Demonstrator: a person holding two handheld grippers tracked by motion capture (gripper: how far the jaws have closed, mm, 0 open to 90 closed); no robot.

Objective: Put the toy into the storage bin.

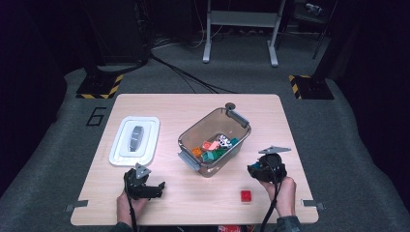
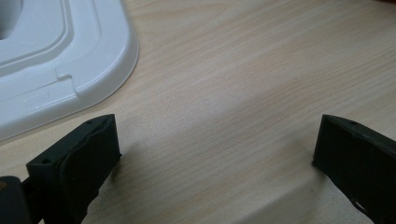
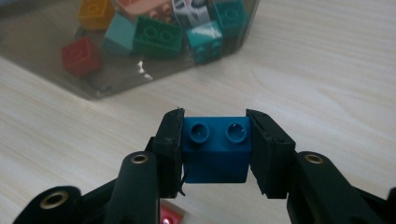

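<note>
On the pale wooden table [image 1: 159, 106], a person is working with a gripper in each hand. The right gripper [image 3: 215, 140] is pinching a blue two-stud building brick [image 3: 215, 149] between its two black jaws, the pads pressing on the brick's short sides with the studs facing up. It is holding that brick clear of the tabletop, just in front of a smoky transparent plastic bin [image 1: 186, 135], which is sitting at an angle near the middle of the table. Inside the bin, bricks are lying in a loose pile: an orange brick [image 3: 95, 11], a red brick [image 3: 80, 55], a dark green brick [image 3: 158, 36] and a teal brick [image 3: 204, 39] among them. In the high view the right gripper [image 1: 267, 166] is hovering near the bin's right corner, and a red brick on the table [image 1: 246, 195] is lying just beside the person's right hand [image 1: 283, 191].

The left gripper [image 2: 217, 144] is resting low over bare wood with its jaws spread wide and nothing between them. A white bin lid [image 2: 56, 65] is lying flat just beyond its left jaw. In the high view the left gripper [image 1: 142, 186] is sitting near the table's front edge, below the lid [image 1: 134, 140].
</note>
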